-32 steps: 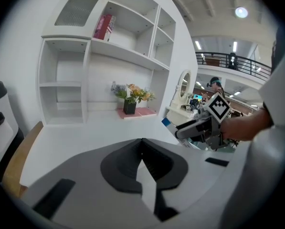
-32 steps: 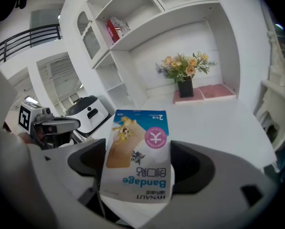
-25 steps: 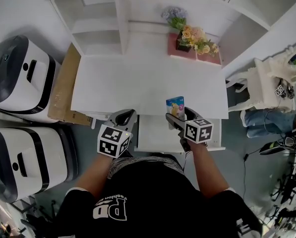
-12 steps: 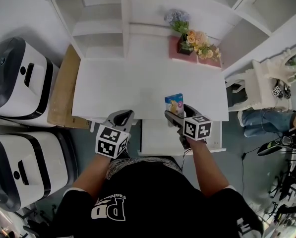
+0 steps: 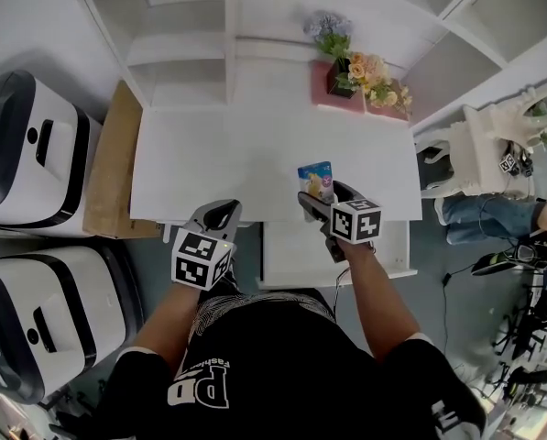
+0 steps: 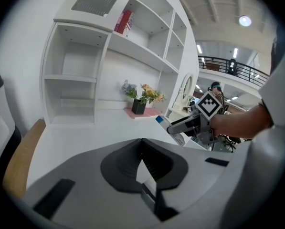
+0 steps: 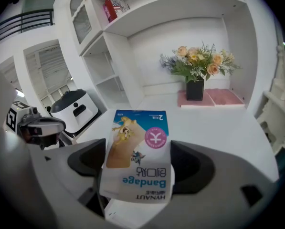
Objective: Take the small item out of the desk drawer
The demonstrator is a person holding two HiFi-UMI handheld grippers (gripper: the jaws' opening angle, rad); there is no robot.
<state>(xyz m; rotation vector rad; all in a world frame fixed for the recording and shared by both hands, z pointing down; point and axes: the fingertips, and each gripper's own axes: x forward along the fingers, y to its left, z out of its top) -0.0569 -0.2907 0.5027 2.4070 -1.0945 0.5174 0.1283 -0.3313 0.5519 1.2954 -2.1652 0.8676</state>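
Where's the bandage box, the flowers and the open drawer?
bandage box [image 7: 135, 156], right gripper view, on its printed front.
flowers [image 7: 199, 63], right gripper view, on the blooms above the dark pot.
drawer [image 5: 291, 253], head view, on its bare white inside.

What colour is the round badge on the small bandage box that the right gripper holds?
Pink, on the blue-and-white bandage box; clearest in the right gripper view.
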